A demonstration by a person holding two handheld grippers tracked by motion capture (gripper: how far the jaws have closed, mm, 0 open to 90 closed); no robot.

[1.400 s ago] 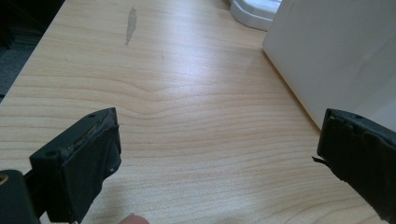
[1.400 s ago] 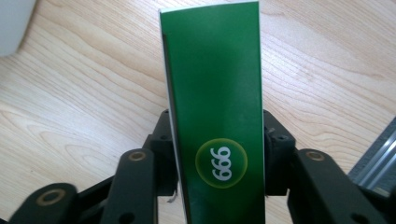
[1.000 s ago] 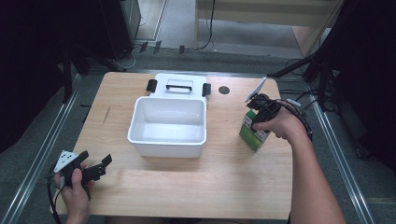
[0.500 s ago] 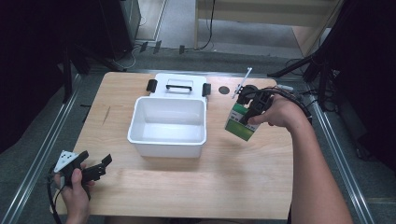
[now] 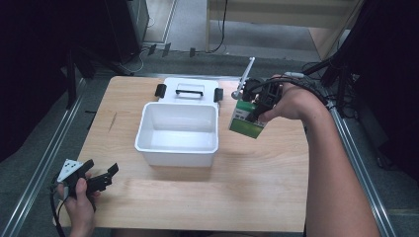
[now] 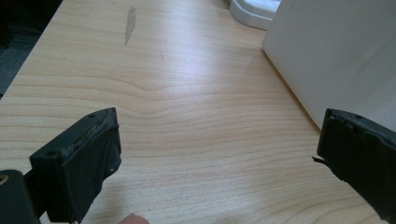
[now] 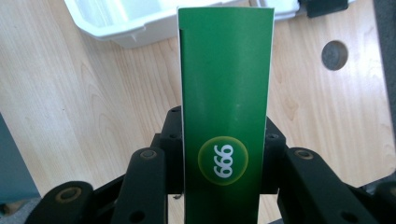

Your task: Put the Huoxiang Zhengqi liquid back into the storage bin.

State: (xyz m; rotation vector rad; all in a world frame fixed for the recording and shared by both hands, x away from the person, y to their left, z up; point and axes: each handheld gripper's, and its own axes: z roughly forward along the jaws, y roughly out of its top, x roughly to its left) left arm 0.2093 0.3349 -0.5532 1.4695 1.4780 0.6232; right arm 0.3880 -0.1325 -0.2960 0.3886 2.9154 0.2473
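Black jaws spread wide down at the near left corner: the left gripper rests low over the bench, the left hand wrapped round its handle, nothing between the jaws but bare wood. It sits where it sat a second ago. Move up to mid-bench and there's the white tub, open-topped, with nothing inside that I can see; its wall looms at the right of the left gripper view. Just behind it lies the lid, flat, black clips at either end. Over on the right, the right hand is raised off the bench, forearm reaching in from the near right corner, and the right gripper pinches a green carton between its jaws. The carton hangs tilted in the air, just beside the tub's right rim. A second ago it stood on the bench farther right; now it's lifted and carried toward the tub.
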